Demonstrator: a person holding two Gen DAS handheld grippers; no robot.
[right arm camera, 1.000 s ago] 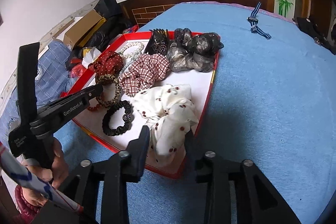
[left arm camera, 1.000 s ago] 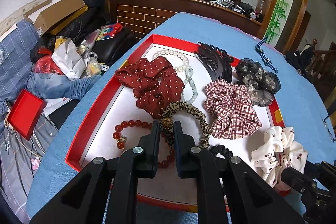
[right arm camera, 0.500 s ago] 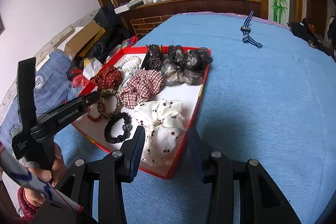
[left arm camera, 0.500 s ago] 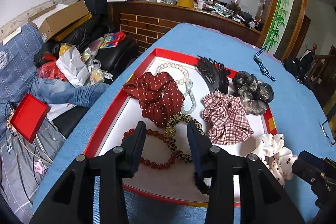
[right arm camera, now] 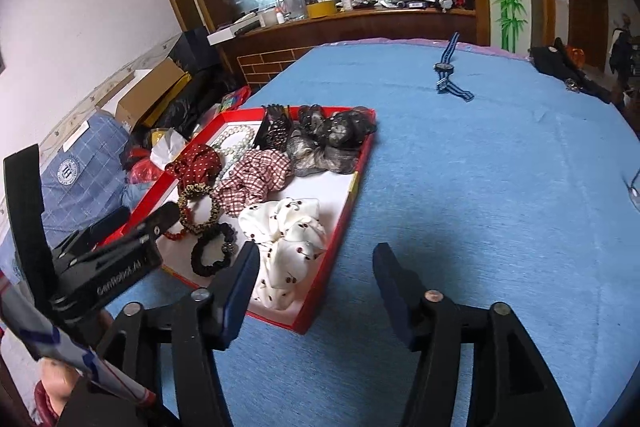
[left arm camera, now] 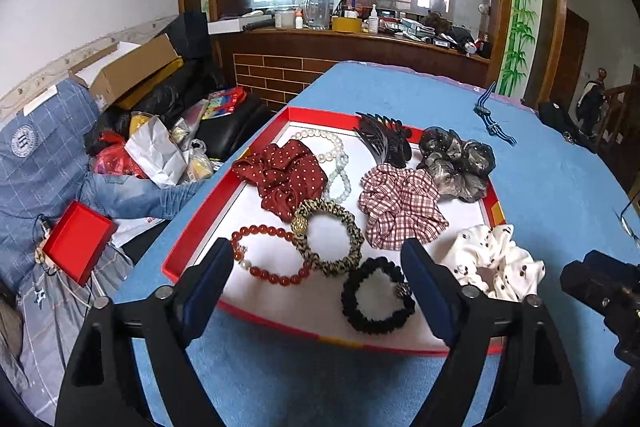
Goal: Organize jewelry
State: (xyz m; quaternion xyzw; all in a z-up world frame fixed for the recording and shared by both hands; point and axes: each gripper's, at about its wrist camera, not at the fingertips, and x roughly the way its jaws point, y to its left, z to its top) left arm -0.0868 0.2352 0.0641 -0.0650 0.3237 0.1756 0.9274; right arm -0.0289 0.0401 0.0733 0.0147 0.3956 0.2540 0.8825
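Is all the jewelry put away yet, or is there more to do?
Nearly. Done: the scrunchies, red bracelet, pearls, hair claw and leopard hair tie all lie in the red tray. In hand: nothing; the left gripper and right gripper are both open and empty. Left: the striped watch lies out on the blue cloth, far from the tray.

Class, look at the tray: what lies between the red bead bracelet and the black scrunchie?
In the left wrist view, the leopard-print hair tie lies between the red bead bracelet and black scrunchie, overlapping the bracelet.
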